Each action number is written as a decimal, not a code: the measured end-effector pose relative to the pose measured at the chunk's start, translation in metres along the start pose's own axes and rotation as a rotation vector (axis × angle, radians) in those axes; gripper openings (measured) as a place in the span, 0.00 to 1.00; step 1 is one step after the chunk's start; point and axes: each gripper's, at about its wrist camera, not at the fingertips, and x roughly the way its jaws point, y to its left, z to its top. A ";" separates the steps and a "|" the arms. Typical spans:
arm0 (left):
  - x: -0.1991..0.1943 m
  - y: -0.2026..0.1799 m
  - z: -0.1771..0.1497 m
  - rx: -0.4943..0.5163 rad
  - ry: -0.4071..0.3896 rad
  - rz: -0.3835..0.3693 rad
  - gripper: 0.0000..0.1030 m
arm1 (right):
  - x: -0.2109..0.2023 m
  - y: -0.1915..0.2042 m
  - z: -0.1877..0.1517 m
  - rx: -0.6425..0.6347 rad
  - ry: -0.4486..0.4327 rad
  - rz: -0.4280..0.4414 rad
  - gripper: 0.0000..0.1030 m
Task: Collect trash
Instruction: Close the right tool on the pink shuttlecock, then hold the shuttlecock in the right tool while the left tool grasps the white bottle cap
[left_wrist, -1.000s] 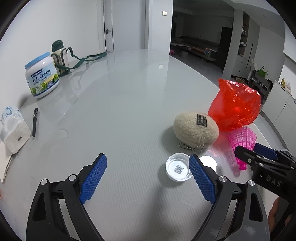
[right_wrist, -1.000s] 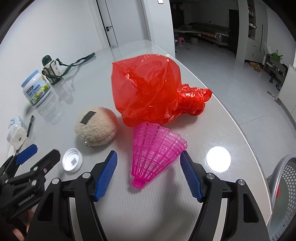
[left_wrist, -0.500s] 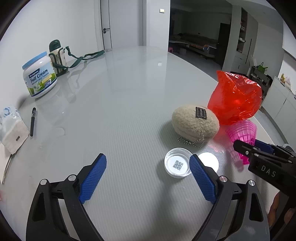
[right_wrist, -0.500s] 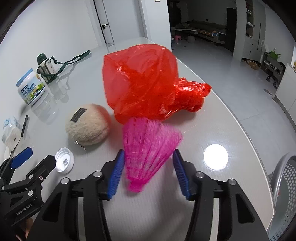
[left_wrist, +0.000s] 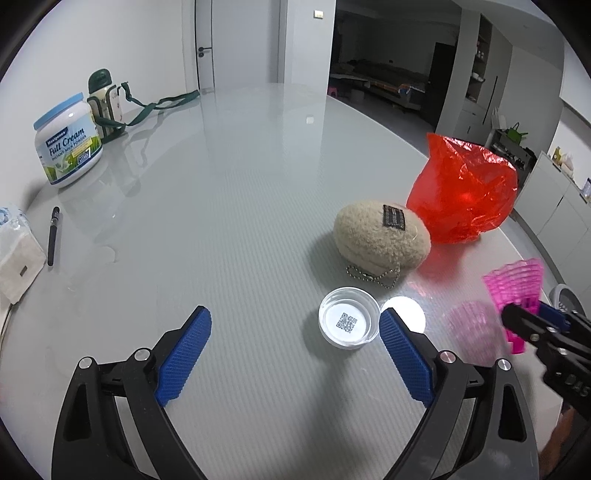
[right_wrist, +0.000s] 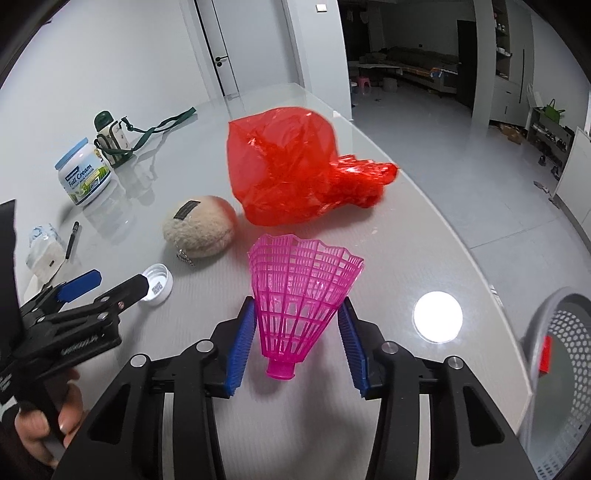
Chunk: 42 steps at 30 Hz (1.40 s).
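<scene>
The right gripper (right_wrist: 297, 343) is clenched on the pink shuttlecock (right_wrist: 301, 291): its two blue fingers (right_wrist: 242, 343) press the lower skirt from both sides, with the cork end toward the camera and the open rim away from it. The hold sits low on the skirt, probably because the lattice is stiffest there and crushes least. In the left wrist view the shuttlecock appears clear of the worktop (left_wrist: 221, 206), with a pink reflection on the surface below it, so it is judged lifted.

The grey perforated bin (right_wrist: 554, 369) stands just right of the shuttlecock, off the worktop edge, and is the likely drop point. Only part of its rim and wall shows; a red item inside cannot be identified.

The left gripper (left_wrist: 295, 347) is released, fingers spread wide and holding nothing. The white cap (left_wrist: 349, 323) lies on the worktop between its fingertips, close to the right-hand finger, which suits taking it as the next piece.

Beyond the shuttlecock lie the plush ball (right_wrist: 199, 229), to its left, and the red plastic bag (right_wrist: 291, 177), straight behind. The bag's contents are not visible through the crumpled film.

Far left of the shuttlecock stand the milk powder tub (right_wrist: 85, 177) and a strapped bottle (right_wrist: 110, 142). A pen (left_wrist: 53, 236) and a tissue pack (left_wrist: 16, 258), cut off by the frame, lie nearer
</scene>
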 end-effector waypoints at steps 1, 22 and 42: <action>0.002 -0.001 0.000 0.006 0.007 -0.001 0.88 | -0.004 -0.002 -0.001 0.001 -0.004 -0.005 0.43; 0.021 -0.023 0.001 0.114 0.079 0.030 0.88 | -0.027 -0.045 0.001 0.094 -0.024 -0.046 0.43; 0.012 -0.025 -0.002 0.122 0.055 -0.054 0.38 | -0.038 -0.047 0.001 0.090 -0.051 -0.067 0.43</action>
